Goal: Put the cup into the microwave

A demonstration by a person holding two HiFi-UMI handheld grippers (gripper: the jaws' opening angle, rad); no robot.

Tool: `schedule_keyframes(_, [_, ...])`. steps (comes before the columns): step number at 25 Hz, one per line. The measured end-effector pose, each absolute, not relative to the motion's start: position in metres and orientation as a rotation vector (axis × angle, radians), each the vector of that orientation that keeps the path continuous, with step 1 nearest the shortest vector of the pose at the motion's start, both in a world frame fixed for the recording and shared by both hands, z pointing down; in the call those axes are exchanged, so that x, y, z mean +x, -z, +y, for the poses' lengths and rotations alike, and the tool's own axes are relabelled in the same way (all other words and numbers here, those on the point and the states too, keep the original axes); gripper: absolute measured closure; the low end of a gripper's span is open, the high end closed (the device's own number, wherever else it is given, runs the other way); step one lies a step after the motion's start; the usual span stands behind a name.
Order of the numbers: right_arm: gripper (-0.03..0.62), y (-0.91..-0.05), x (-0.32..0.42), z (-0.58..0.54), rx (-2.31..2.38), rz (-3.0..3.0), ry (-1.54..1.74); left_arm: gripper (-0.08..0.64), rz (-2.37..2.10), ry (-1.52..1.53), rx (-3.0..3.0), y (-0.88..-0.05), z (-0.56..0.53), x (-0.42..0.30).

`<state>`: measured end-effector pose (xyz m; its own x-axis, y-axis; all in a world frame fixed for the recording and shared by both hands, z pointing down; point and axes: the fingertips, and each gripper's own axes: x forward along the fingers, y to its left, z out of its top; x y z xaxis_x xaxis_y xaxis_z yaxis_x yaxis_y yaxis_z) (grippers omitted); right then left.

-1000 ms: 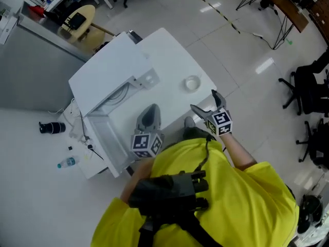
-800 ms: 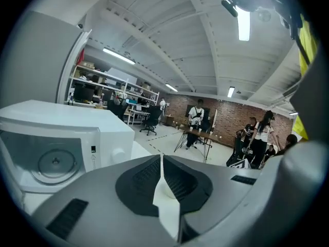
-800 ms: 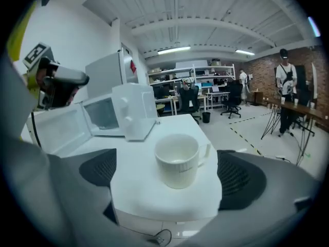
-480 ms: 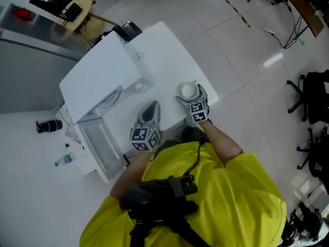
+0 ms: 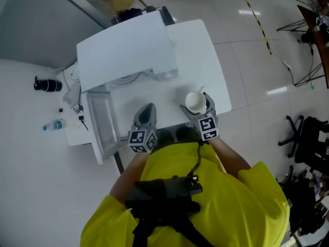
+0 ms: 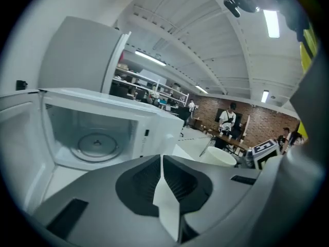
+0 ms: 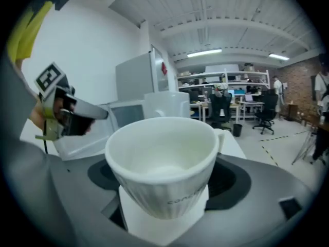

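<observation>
A white ribbed cup (image 5: 194, 100) (image 7: 164, 163) stands on the white table (image 5: 205, 45), near its front edge. My right gripper (image 5: 195, 103) (image 7: 164, 189) reaches around it, one jaw on each side. The jaws are closing, and a little dark gap still shows beside the cup's wall. Left of it my left gripper (image 5: 147, 109) (image 6: 162, 161) is shut with nothing in it, low over the table. The white microwave (image 5: 126, 50) (image 6: 95, 138) stands behind, its door (image 5: 100, 125) swung open to the left. Its glass turntable (image 6: 97, 144) is bare.
A small bottle (image 5: 53, 125) and a black cylinder (image 5: 46, 84) lie on the floor left of the table, near loose cables. Black office chairs (image 5: 308, 138) stand at the far right. The table's front edge runs just below both grippers.
The right gripper has moved from the table's front right corner up to the cup and now has its jaws around it. The left gripper has dropped a little. The head view has swung.
</observation>
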<state>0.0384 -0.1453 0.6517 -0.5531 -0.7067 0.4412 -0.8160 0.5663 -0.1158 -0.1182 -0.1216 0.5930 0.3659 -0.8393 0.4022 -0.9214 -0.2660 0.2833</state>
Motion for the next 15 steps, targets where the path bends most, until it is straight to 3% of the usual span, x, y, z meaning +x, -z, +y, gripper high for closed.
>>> schedule_keyframes(8, [0.114, -0.632, -0.167, -0.13, 0.714, -2.647, -0.421, 0.56, -1.762, -0.15, 1.959, -0.587, -0.104, -0.238])
schedule_keyframes(15, [0.114, -0.668, -0.273, -0.2, 0.704, -2.656, -0.361, 0.56, -1.824, -0.15, 1.86, -0.593, -0.098, -0.29])
